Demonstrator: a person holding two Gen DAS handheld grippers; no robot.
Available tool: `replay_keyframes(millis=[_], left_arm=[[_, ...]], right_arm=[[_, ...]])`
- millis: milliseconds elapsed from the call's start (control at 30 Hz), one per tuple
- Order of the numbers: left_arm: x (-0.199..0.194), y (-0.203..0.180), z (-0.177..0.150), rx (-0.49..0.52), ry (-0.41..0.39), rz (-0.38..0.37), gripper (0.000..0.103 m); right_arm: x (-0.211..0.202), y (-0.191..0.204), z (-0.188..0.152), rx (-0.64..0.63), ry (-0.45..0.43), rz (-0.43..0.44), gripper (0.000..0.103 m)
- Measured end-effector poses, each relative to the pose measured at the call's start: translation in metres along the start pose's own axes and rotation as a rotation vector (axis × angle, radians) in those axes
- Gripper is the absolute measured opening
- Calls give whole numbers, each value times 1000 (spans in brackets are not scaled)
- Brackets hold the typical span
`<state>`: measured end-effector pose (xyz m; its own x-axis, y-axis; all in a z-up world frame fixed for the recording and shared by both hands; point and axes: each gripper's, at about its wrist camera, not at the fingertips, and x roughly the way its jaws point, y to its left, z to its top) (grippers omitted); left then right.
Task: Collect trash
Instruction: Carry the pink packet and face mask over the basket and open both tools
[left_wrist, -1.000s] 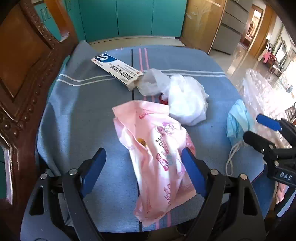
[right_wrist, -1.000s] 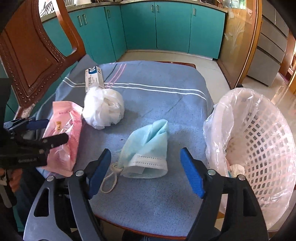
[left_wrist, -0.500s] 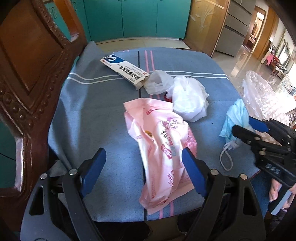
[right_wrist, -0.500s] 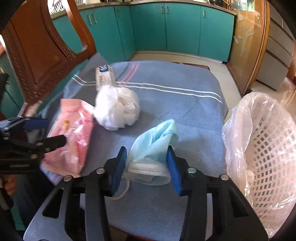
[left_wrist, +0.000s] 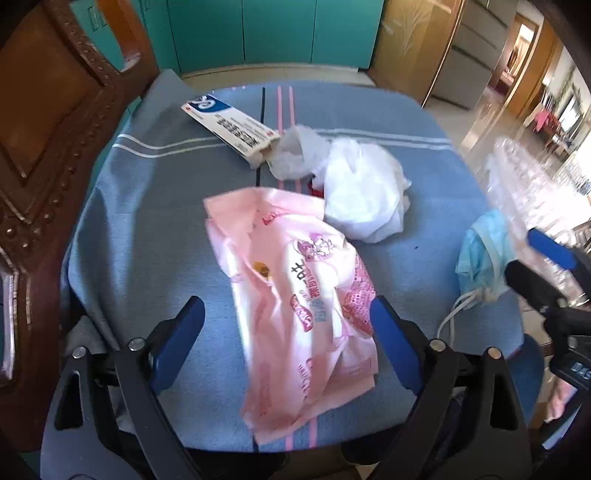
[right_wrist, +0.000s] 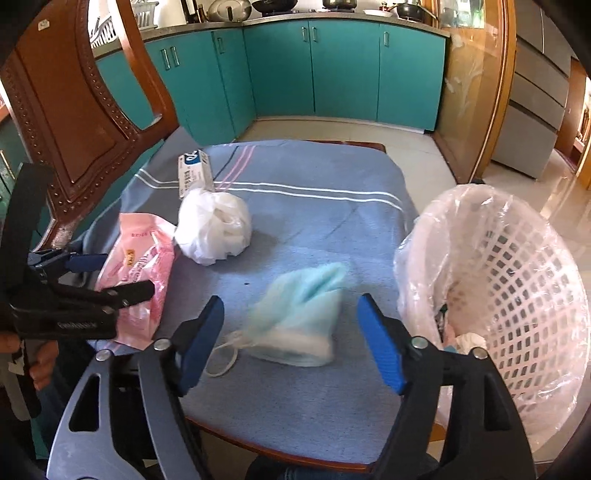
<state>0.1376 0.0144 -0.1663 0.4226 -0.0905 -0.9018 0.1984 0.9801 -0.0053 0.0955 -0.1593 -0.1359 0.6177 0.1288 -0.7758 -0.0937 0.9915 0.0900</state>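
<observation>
The right gripper (right_wrist: 290, 341) has just been opening – its jaws straddle the blue mask (right_wrist: 303, 325) without pressing it. The left gripper (left_wrist: 286, 341), jaws spread and widening, brackets the pink bag (left_wrist: 295, 295). At two o'clock of the mask – the lined basket (right_wrist: 517, 280); at eleven, a white bag (right_wrist: 214, 229), then a box (right_wrist: 194, 170).

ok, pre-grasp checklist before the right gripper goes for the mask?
1. Right gripper open: ok. Its jaws have just reopened and stand either side of the blue mask without pressing it.
2. Mask flat on the blue cloth, nothing on top of it: ok.
3. Ear loop trailing loose toward the left finger, snag risk: not ok.
4. Lined white basket beside the table with its mouth open: ok.
5. Left gripper open over the pink bag, apart from the mask: ok.
6. Whether the mask shifted in the last pinch: cannot tell, it is blurred.
</observation>
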Motion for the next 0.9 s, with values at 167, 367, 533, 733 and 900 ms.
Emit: replay_keyframes(millis=[167, 367, 533, 733, 900], left_arm=[[8, -9, -6, 35, 15, 18, 70], [5, -10, -14, 53, 3, 23, 55], [-4, -6, -18, 56, -15, 36, 49], [-22, 1, -18, 36, -54, 36, 44], [-40, 0, -15, 42, -100, 62, 44]], right_arm=[[14, 4, 2, -26, 11, -14, 75], [40, 11, 3, -72, 47, -45, 75], [51, 17, -1, -82, 72, -11, 74], [48, 21, -3, -64, 55, 21, 47], [31, 22, 2, -62, 12, 38, 43]])
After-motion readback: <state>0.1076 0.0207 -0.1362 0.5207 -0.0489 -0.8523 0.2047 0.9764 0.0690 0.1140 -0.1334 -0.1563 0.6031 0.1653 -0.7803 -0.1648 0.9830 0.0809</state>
